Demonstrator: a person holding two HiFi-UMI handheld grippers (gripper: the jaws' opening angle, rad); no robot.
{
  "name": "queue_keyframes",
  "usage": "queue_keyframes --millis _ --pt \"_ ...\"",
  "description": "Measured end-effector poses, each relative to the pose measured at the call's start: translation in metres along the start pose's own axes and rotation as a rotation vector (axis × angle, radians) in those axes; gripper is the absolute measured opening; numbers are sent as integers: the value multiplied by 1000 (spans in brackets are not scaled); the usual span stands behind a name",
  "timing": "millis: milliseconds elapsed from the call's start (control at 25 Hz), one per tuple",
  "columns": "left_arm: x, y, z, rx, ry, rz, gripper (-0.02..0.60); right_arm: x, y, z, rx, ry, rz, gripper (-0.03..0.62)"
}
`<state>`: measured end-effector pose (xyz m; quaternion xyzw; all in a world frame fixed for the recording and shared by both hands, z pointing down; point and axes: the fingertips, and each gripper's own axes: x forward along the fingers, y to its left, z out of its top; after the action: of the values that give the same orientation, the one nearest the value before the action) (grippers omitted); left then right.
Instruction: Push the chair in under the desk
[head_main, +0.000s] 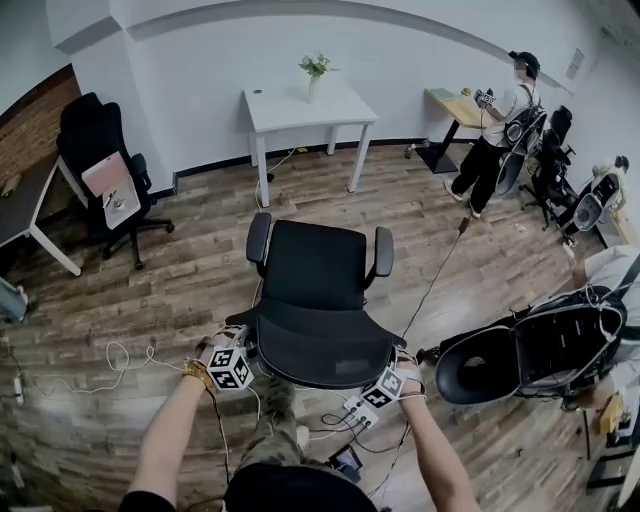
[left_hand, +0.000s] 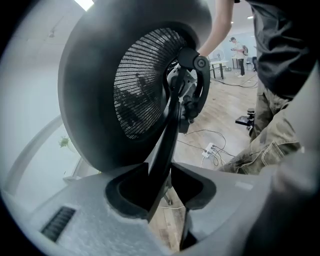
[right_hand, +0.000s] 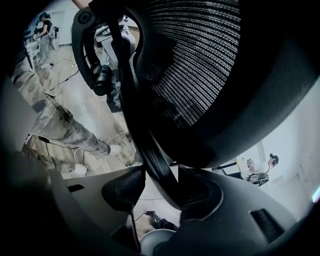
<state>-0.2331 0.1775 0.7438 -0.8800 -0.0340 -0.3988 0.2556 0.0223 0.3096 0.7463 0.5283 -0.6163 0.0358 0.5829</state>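
Observation:
A black office chair (head_main: 315, 290) stands on the wood floor in the middle of the head view, its seat facing the white desk (head_main: 300, 105) by the far wall, with open floor between them. Its backrest is toward me. My left gripper (head_main: 243, 338) holds the backrest's left edge and my right gripper (head_main: 397, 358) its right edge. In the left gripper view the mesh backrest (left_hand: 100, 90) fills the frame and its thin rim runs between the left gripper (left_hand: 165, 185) pads. In the right gripper view the backrest (right_hand: 225, 75) rim is clamped in the right gripper (right_hand: 160, 187).
A small plant (head_main: 315, 68) stands on the white desk. Another black chair (head_main: 100, 150) and a dark desk (head_main: 20, 205) are at the left. An overturned chair (head_main: 530, 355) lies at the right. A person (head_main: 490, 150) stands far right. Cables and a power strip (head_main: 355, 410) lie by my feet.

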Motion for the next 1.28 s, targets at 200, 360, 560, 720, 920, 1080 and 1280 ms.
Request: queue_keyframes --millis 200,360,560,720,920,1080,1280 --pt "8 11 -1 11 -9 -12 144 4 -6 3 5 7 6 202" --pt "15 29 -1 18 -8 -12 146 11 -19 7 16 17 -4 204" --pt "31 45 2 16 -1 -28 147 21 -32 4 24 28 -8 204" --pt "37 57 4 11 5 -39 146 27 -42 4 24 37 -7 204" --pt "43 68 9 18 -1 -43 147 31 -55 3 24 40 -9 203" --pt "51 73 12 16 -4 -39 147 39 -62 -3 22 43 -8 204" --pt "64 84 19 12 -9 -13 150 54 -80 -8 2 42 -20 206"
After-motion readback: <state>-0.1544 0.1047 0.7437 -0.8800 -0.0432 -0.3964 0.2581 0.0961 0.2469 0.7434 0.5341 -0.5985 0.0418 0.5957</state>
